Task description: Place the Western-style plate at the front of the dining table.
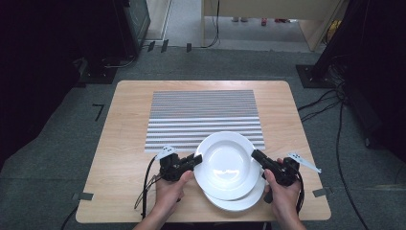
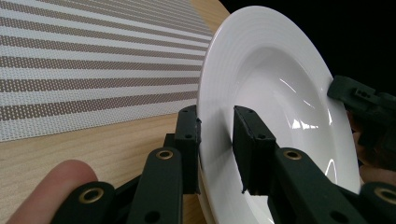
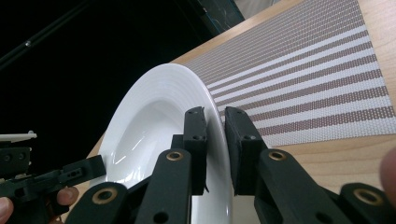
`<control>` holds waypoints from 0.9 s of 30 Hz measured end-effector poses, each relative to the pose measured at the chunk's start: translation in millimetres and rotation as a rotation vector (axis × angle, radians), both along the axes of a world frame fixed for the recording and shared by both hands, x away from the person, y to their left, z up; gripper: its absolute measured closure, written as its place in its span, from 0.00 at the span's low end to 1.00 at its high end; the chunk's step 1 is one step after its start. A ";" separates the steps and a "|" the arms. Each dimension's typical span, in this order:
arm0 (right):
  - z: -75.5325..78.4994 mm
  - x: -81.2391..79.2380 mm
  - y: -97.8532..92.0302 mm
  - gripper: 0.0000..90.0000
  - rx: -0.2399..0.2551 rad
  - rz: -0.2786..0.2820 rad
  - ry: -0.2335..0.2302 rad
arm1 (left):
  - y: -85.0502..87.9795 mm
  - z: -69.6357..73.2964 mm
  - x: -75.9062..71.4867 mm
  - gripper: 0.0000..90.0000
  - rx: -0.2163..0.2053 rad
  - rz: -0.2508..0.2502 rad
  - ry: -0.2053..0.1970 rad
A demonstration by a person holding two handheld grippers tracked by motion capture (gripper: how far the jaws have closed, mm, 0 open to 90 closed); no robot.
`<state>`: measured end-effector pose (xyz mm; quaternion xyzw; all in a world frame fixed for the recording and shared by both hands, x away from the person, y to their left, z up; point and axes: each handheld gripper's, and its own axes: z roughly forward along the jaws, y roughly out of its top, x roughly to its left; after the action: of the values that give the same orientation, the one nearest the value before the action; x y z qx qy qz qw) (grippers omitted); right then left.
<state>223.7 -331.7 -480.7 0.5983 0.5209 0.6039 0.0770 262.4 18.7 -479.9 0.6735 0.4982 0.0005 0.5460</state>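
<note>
A white deep plate [image 1: 225,163] is gripped at both sides over the near edge of the wooden table [image 1: 124,143]. The left tool [image 1: 194,161] pinches its rim at 9 o'clock, and the right tool [image 1: 256,156] pinches it at 3 o'clock; each has its jaws narrowed onto the rim, one jaw above and one below. A second plate [image 1: 239,201] lies underneath, peeking out at 5 o'clock, so the upper one looks to have been separated from a small stack. Whether it is fully clear of the lower plate I cannot tell. The striped placemat [image 1: 201,115] lies at 12 o'clock from the plates, bare except where the held plate's far rim overlaps its near edge. My guess is that setting the plate on the mat remains. Both plates are empty.
</note>
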 end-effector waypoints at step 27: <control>11.8 38.0 14.7 0.89 0.036 0.041 0.002 | 20.9 11.1 28.6 0.84 -0.044 0.031 0.000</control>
<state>261.7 -317.0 -468.9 0.5894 0.5221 0.6141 0.0535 291.0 39.5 -468.8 0.6535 0.5086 -0.0019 0.5605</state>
